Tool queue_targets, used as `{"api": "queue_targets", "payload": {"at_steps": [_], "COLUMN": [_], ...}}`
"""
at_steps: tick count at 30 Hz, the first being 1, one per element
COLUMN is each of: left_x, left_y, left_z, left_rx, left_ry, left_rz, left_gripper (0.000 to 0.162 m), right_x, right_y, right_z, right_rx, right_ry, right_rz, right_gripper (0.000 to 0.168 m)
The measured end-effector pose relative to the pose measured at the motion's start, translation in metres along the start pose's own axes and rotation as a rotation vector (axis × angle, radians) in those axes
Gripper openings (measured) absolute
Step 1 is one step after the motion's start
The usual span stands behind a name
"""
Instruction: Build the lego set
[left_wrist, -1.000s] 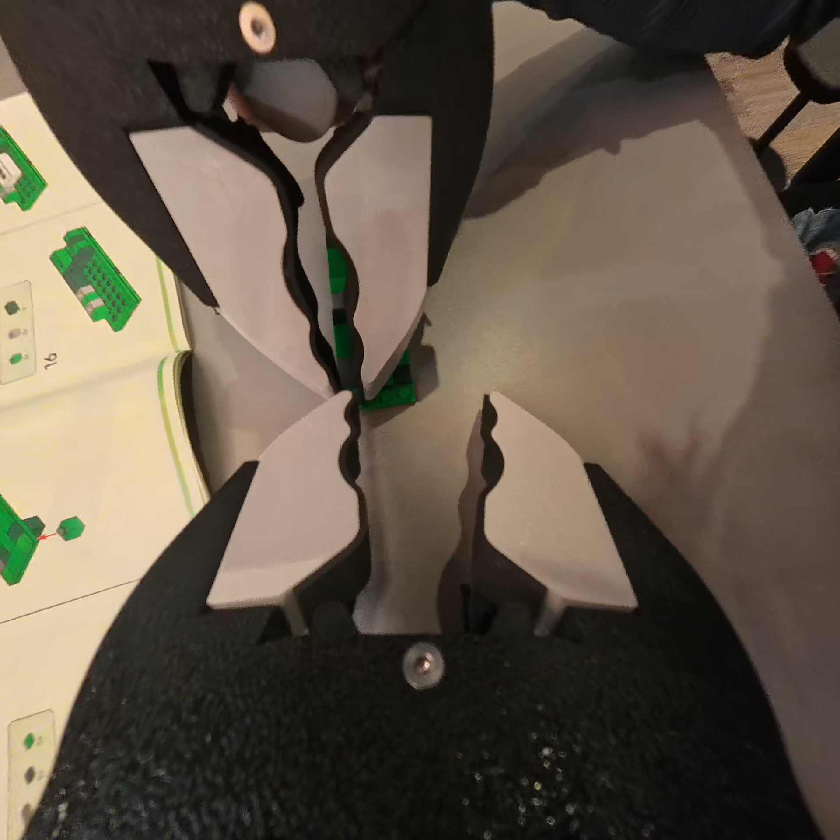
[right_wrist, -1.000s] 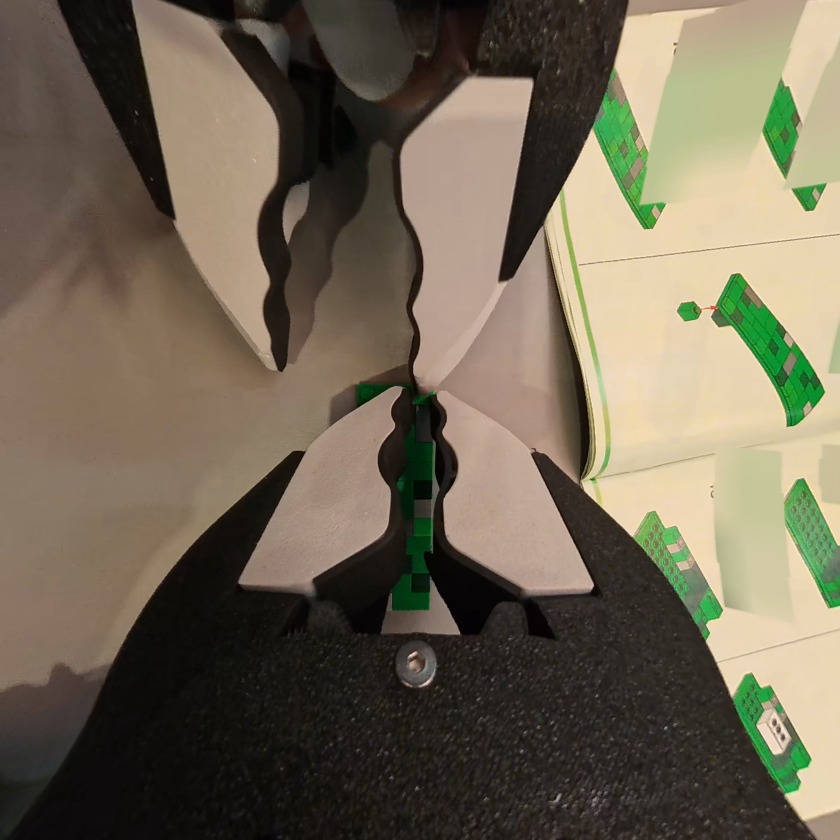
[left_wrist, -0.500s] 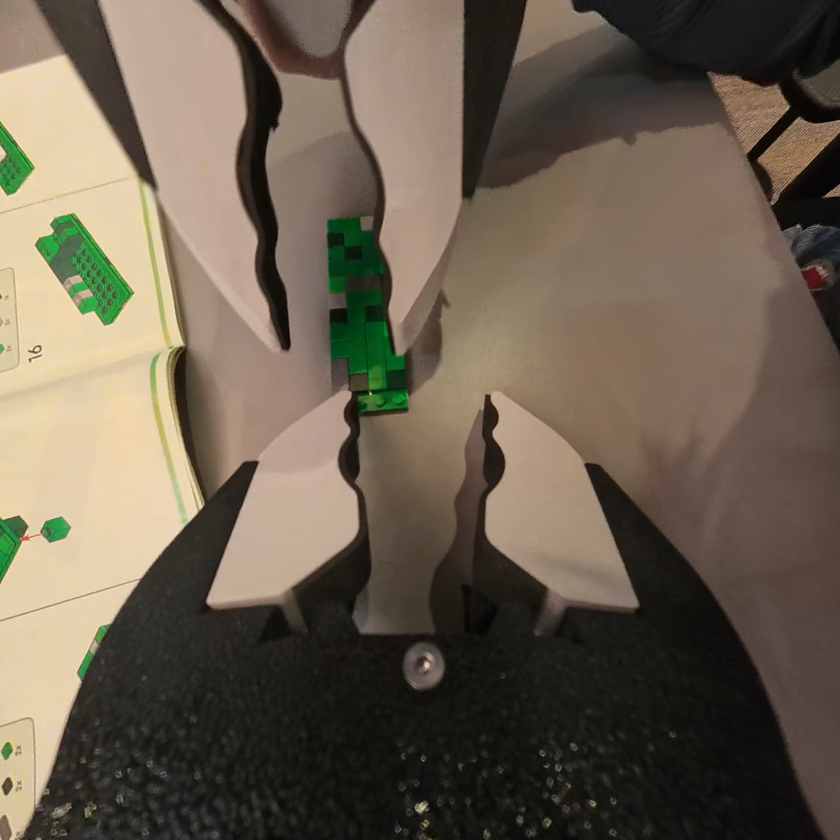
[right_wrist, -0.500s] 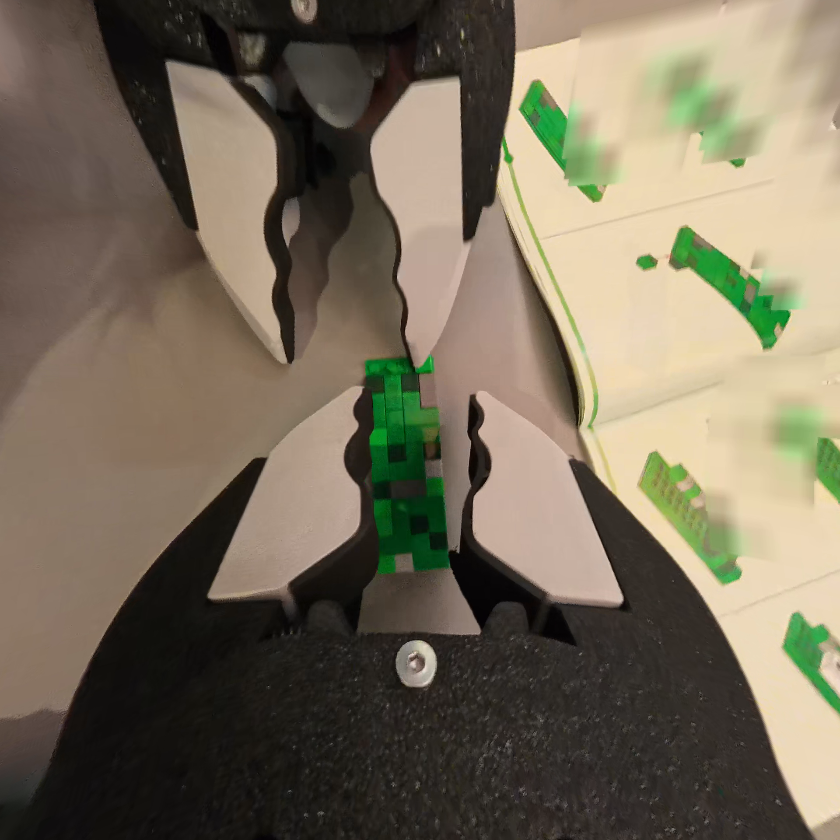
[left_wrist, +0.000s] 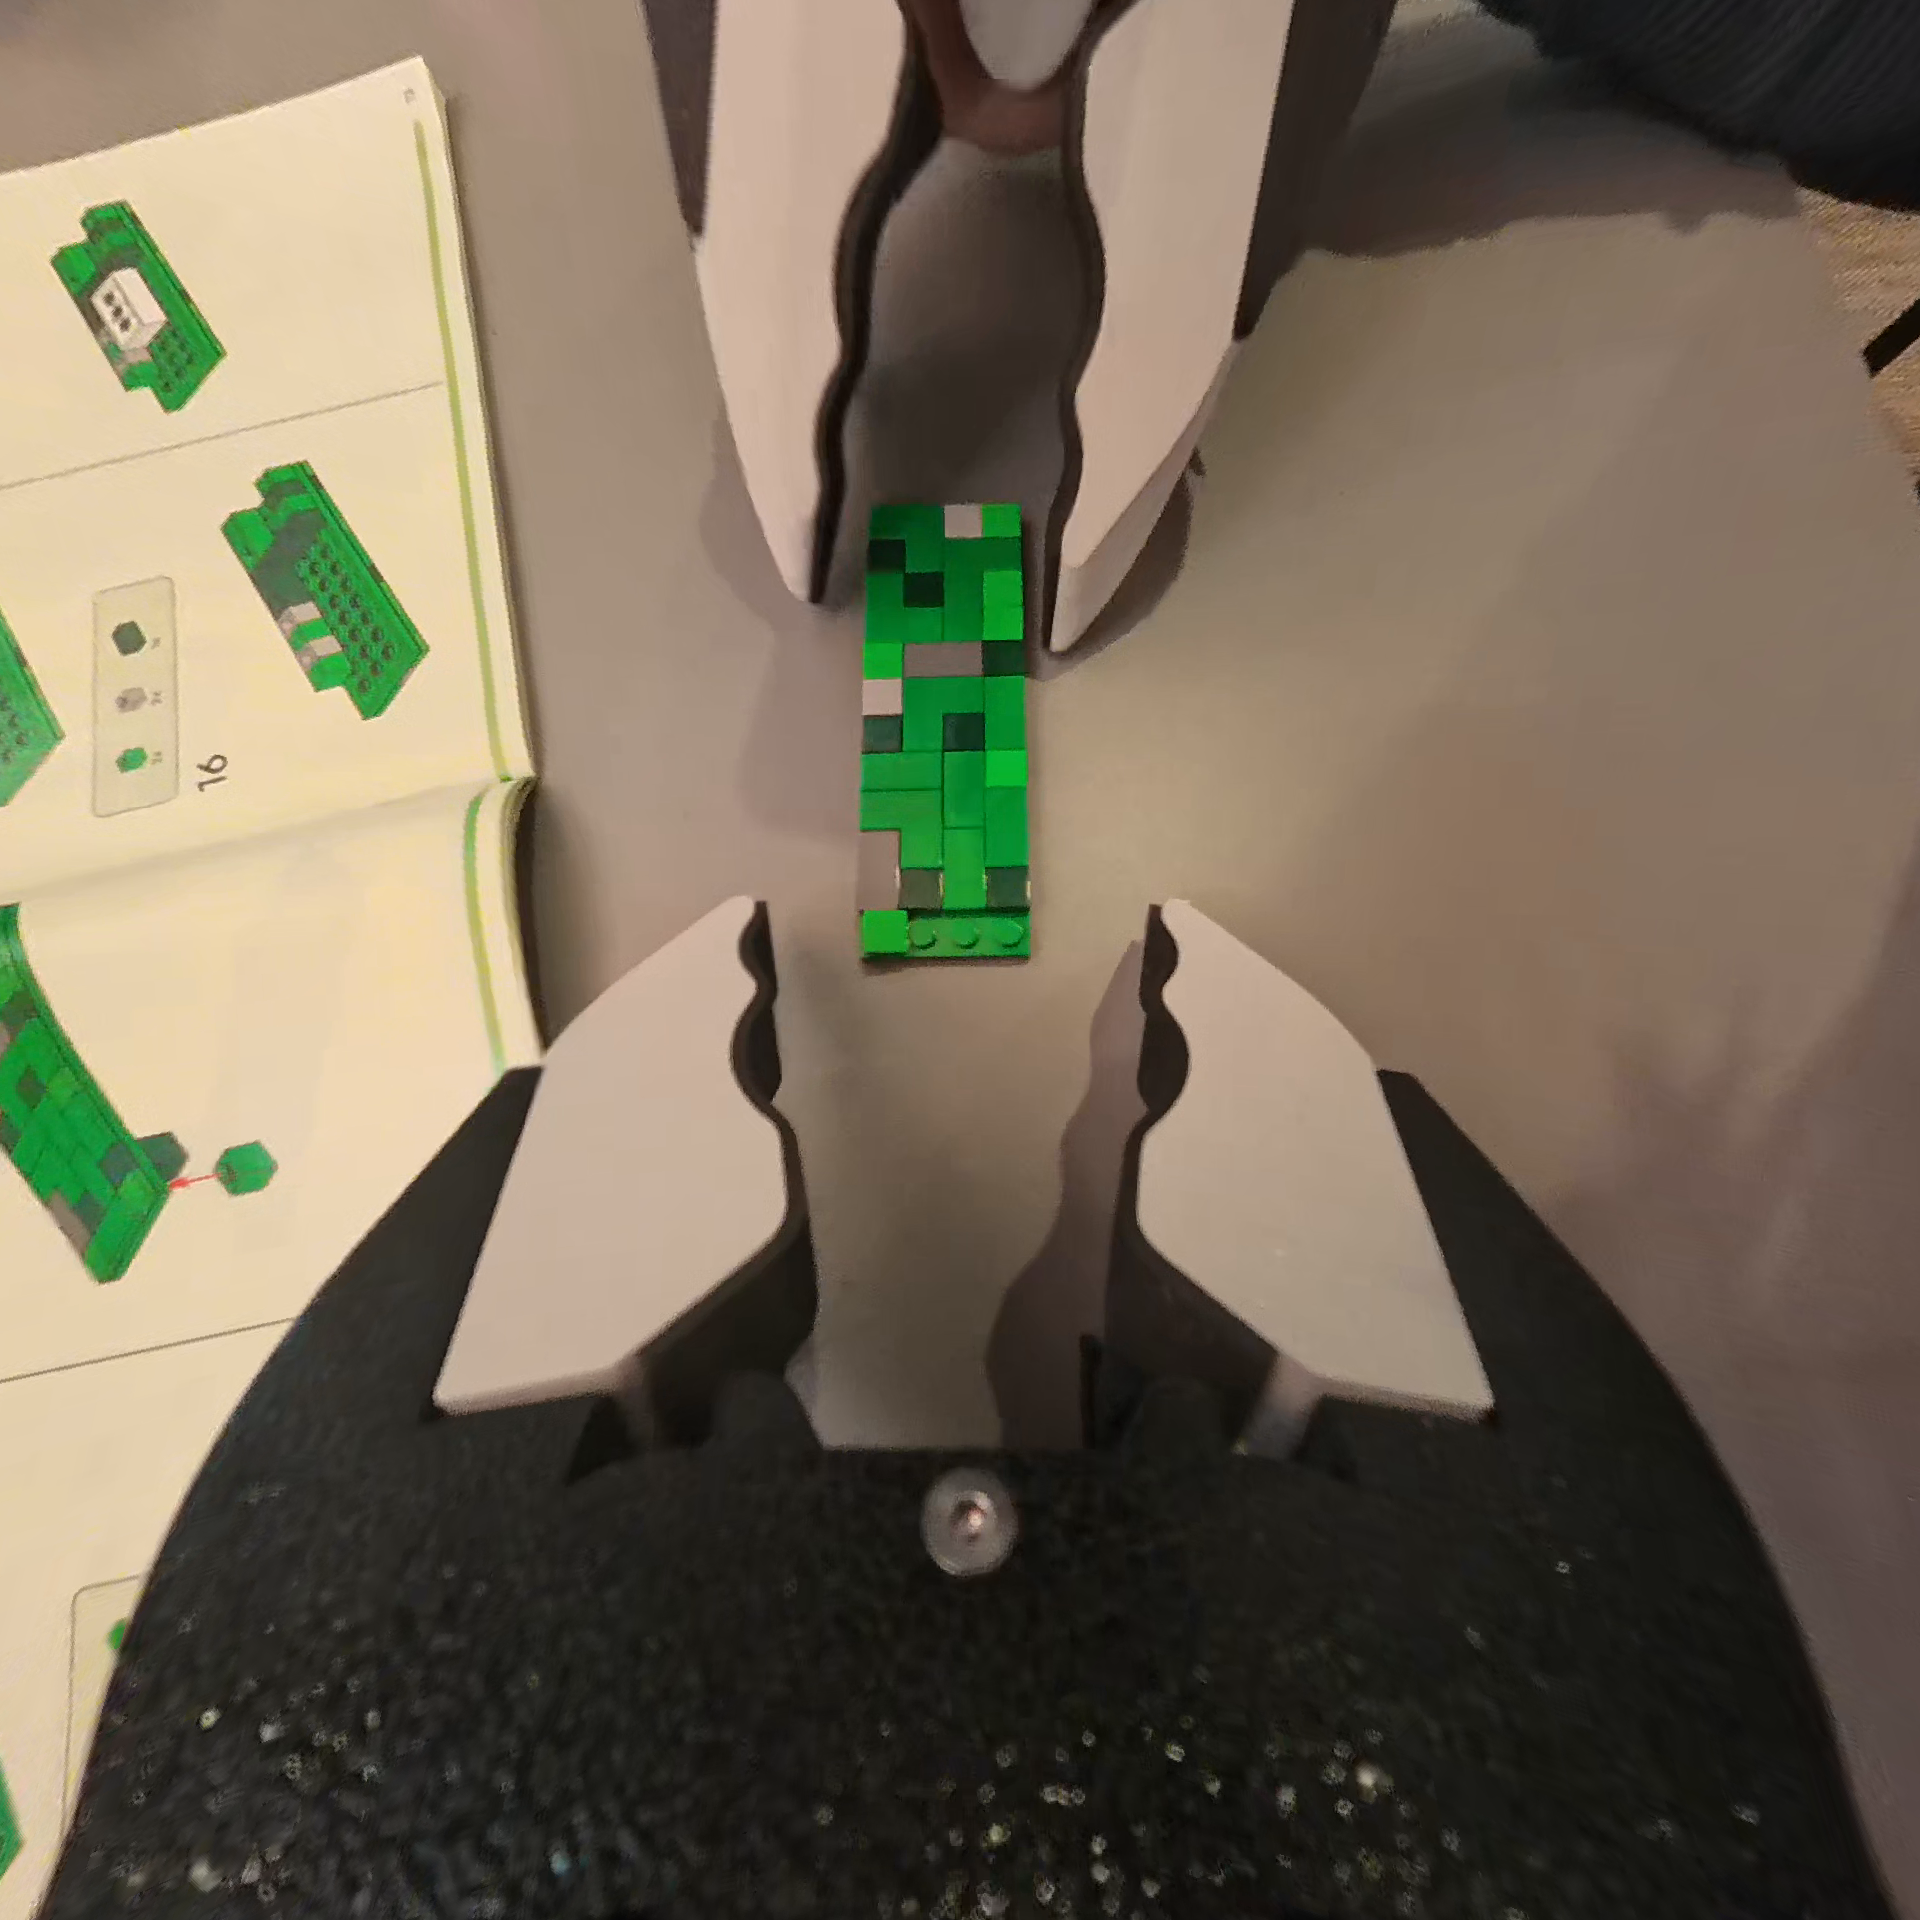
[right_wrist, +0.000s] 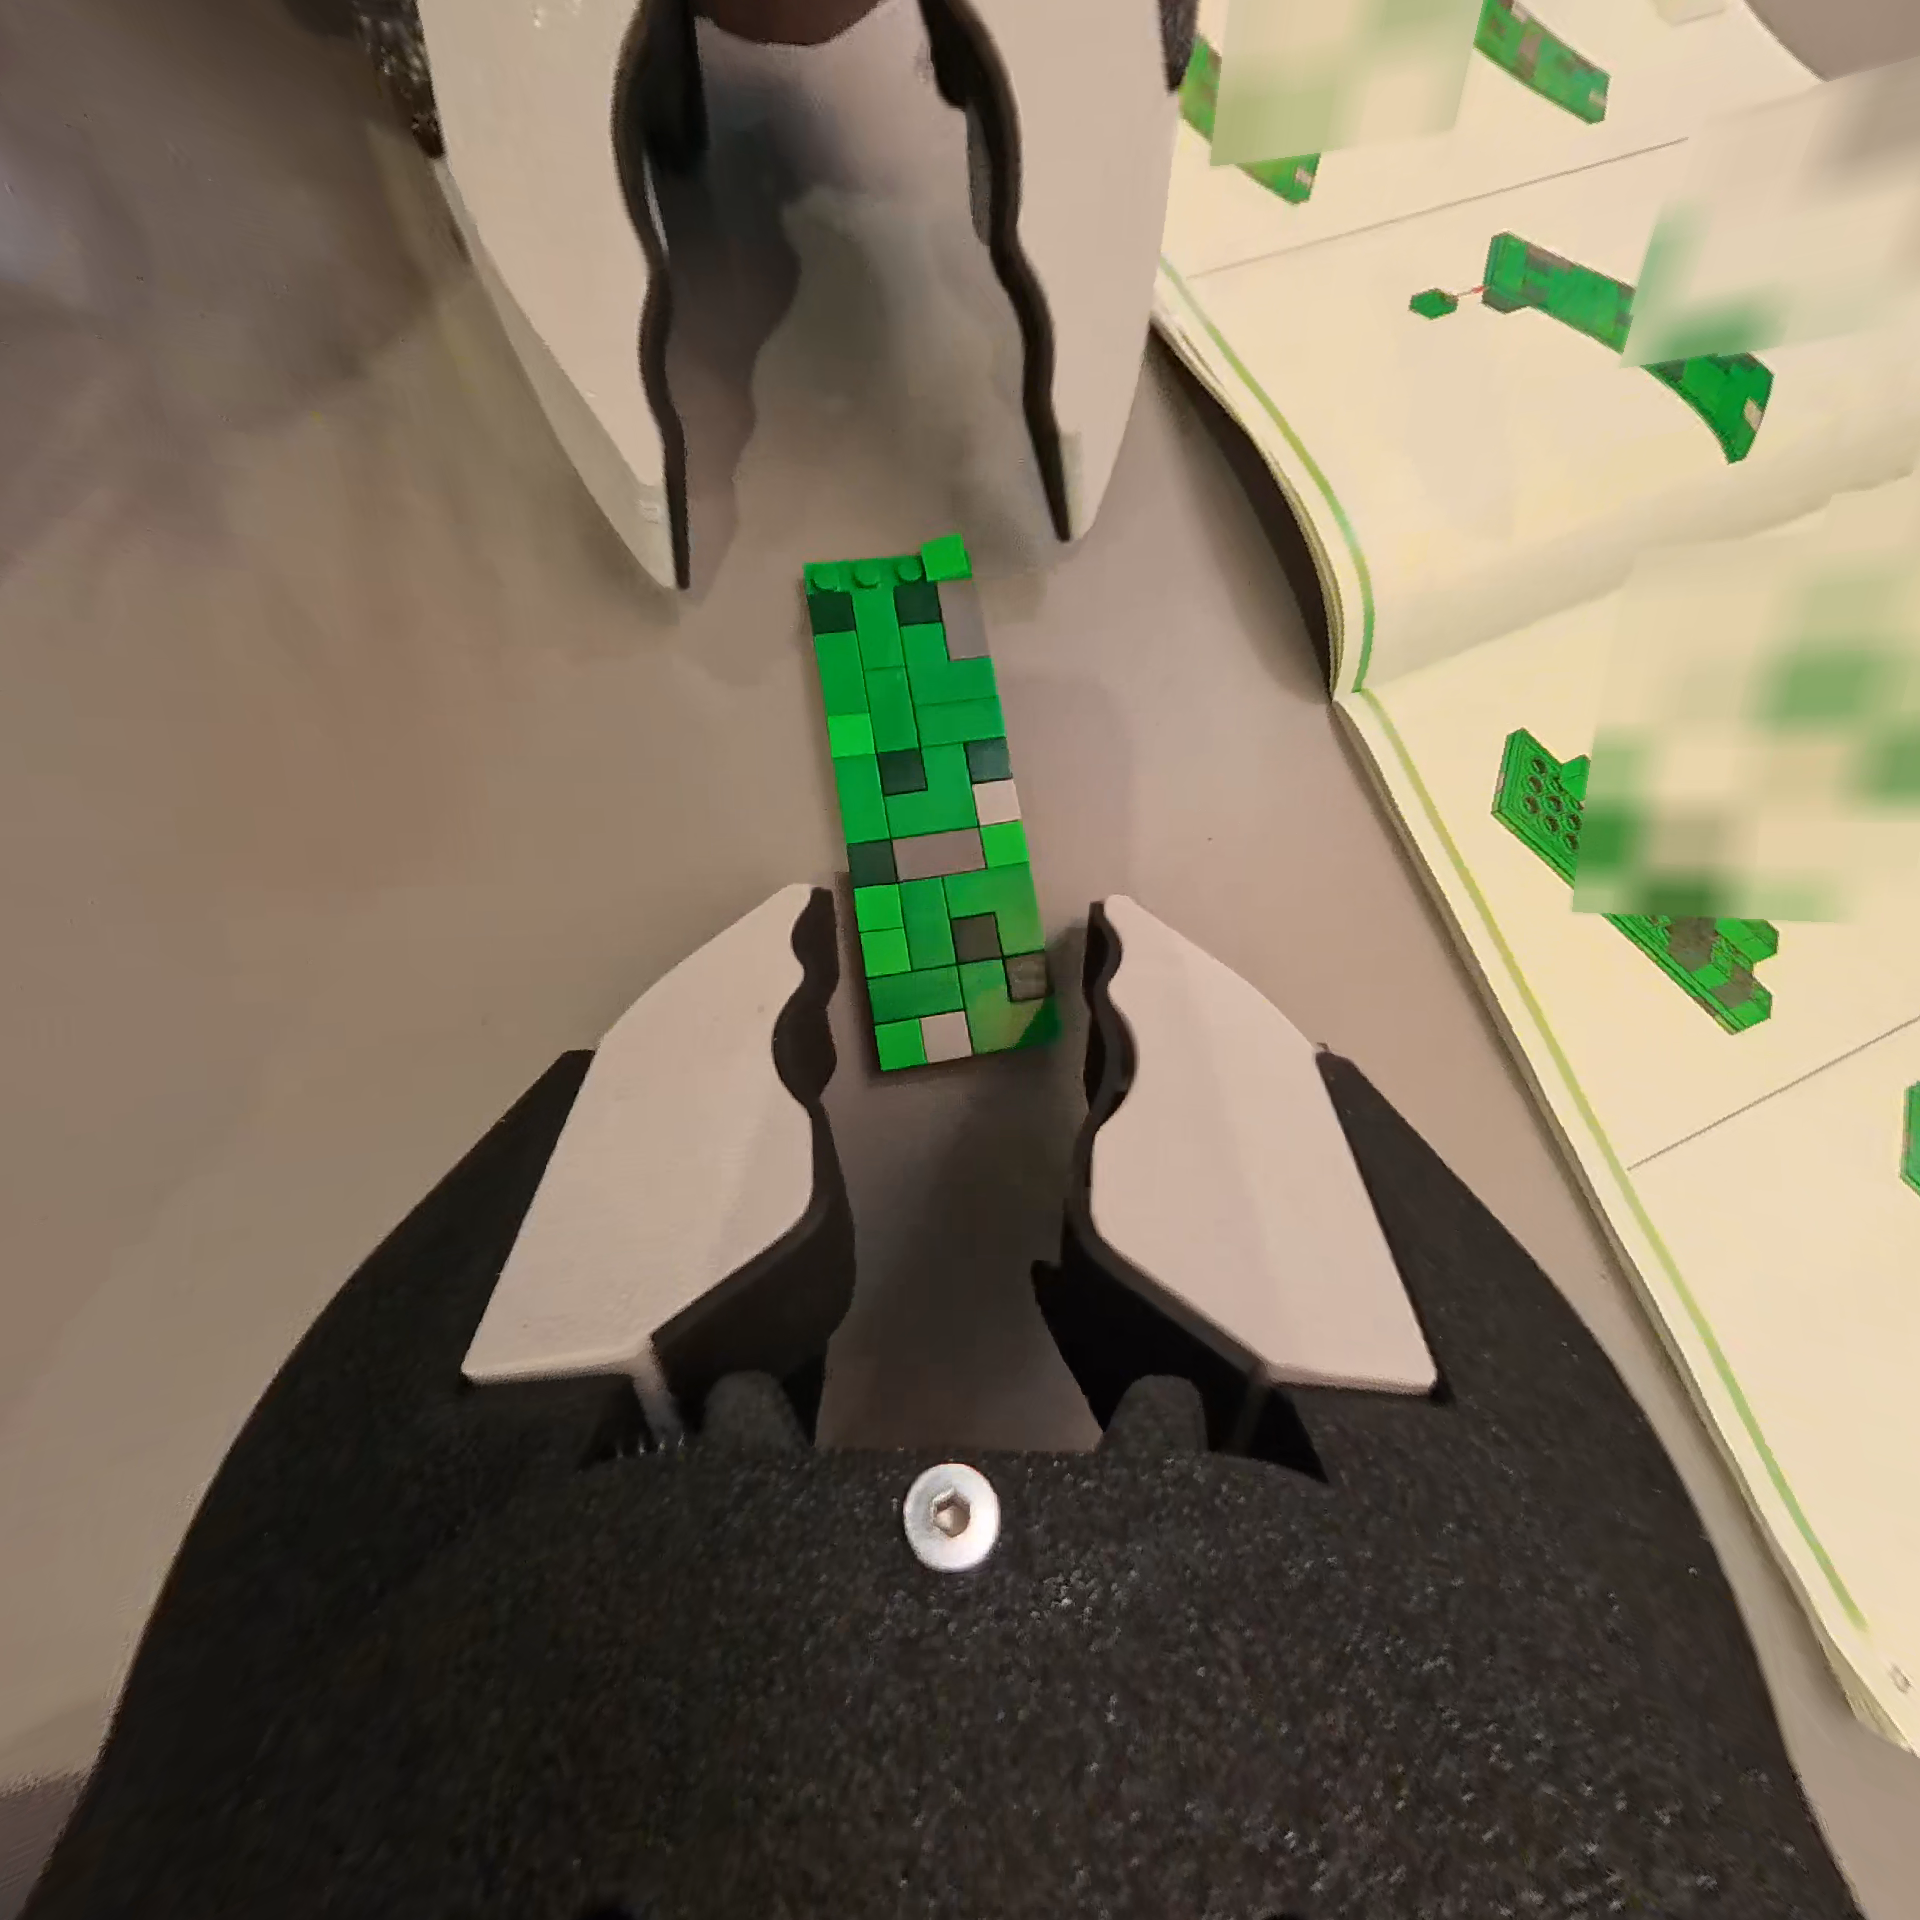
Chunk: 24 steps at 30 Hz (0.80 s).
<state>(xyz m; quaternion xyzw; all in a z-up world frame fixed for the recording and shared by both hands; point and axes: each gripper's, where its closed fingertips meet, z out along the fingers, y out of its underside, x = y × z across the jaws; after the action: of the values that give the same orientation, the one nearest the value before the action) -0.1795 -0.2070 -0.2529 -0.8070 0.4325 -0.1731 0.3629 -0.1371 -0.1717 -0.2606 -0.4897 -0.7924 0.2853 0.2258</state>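
A long flat lego plate (left_wrist: 945, 727), tiled in greens, greys and dark squares, lies flat on the grey table (left_wrist: 1455, 831). One end row has a single green tile and bare studs (left_wrist: 966, 937). My left gripper (left_wrist: 956, 914) is open and empty, just short of that end. My right gripper (right_wrist: 956, 914) is open, its fingertips either side of the plate's (right_wrist: 925, 810) other end with gaps to both pads. Each gripper also shows at the top of the other's view, the right (left_wrist: 935, 613) and the left (right_wrist: 873, 561).
An open instruction booklet (left_wrist: 239, 675) with pictures of green builds lies beside the plate, on the left in the left wrist view and on the right in the right wrist view (right_wrist: 1558, 727). A dark sleeve (left_wrist: 1714, 94) shows at the top right. Across from one pair of fingers to the other is roughly 6 cm.
My right gripper was shut on the plate's edge and has opened; the plate now lies flat on the table. Both grippers have drawn back from each other, and the left has opened wider.
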Motion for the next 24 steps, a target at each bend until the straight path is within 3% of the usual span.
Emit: {"api": "queue_targets", "payload": {"at_steps": [4, 12, 24], "left_x": [-0.007, -0.01, 0.0], "left_y": [-0.005, -0.008, -0.013], "left_z": [-0.014, -0.026, 0.024], "left_rx": [0.08, 0.15, -0.126], "left_ry": [-0.017, -0.033, -0.02], "left_rz": [-0.048, -0.035, 0.078], "left_gripper": [0.065, 0.063, 0.059], "right_x": [-0.004, -0.003, -0.002], "right_y": [0.0, -0.002, -0.003], "right_z": [0.002, 0.003, 0.004], "right_rx": [0.013, 0.029, 0.038], "right_ry": [-0.043, -0.053, -0.041], "right_rz": [0.012, 0.011, 0.004], "right_gripper": [0.035, 0.033, 0.033]}}
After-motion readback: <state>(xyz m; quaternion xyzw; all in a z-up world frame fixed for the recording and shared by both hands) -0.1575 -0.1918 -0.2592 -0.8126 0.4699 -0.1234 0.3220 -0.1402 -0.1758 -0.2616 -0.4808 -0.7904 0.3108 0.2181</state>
